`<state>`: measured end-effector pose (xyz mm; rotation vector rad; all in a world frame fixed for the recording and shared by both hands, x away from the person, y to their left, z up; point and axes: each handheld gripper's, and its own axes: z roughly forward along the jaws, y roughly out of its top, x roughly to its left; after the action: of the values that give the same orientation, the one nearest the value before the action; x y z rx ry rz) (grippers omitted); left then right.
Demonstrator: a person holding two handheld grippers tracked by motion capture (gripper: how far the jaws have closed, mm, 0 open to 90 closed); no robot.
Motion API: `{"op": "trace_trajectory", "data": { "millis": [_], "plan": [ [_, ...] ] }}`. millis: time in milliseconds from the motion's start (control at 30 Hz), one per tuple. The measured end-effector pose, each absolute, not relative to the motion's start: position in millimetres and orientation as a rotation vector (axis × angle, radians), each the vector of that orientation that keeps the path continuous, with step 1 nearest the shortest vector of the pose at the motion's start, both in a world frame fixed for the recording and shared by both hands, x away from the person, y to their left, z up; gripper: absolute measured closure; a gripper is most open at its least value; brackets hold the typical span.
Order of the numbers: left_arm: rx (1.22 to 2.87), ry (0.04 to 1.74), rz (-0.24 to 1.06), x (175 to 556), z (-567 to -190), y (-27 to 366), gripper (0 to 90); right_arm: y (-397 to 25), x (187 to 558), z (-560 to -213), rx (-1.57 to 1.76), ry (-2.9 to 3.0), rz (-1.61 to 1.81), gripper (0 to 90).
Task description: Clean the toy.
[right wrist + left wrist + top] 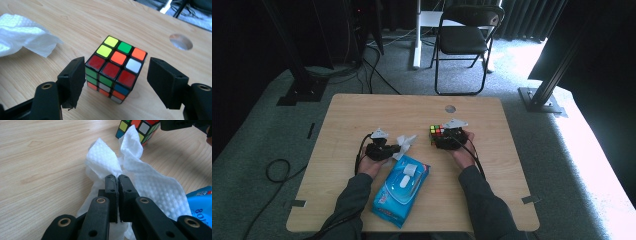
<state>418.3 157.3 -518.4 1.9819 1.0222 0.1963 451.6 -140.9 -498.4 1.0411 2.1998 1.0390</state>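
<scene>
A blue pack of wipes (401, 190) lies at the near edge of the tabletop (342, 115). Just past it, the left hand-held gripper (388, 149) is squeezed tight on a white wipe (150, 182), which hangs loose around the black jaws. To the right, the right hand-held gripper (115, 80) has its jaws wide apart around a colorful puzzle cube (115, 67) that sits on the wood. Far behind the tabletop stands a black folding chair (467, 35).
</scene>
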Motion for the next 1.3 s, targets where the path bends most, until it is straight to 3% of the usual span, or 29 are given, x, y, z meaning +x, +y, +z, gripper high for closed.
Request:
{"op": "trace_trajectory", "data": {
  "millis": [233,1067,1300],
  "plan": [
    [1.982,1.023,0.195,418.3,-518.5,157.3,86.8,-141.0,457.2,-497.5,0.9,2.288,1.009,28.1],
    [1.977,1.018,0.191,417.9,-517.1,157.5,86.9,-141.7,489.8,-505.1,0.911,2.379,1.019,17.6],
    [1.973,1.018,0.192,418.1,-516.7,158.1,86.8,-140.3,497.4,-511.4,0.922,2.422,0.992,21.9]
  ]
}}
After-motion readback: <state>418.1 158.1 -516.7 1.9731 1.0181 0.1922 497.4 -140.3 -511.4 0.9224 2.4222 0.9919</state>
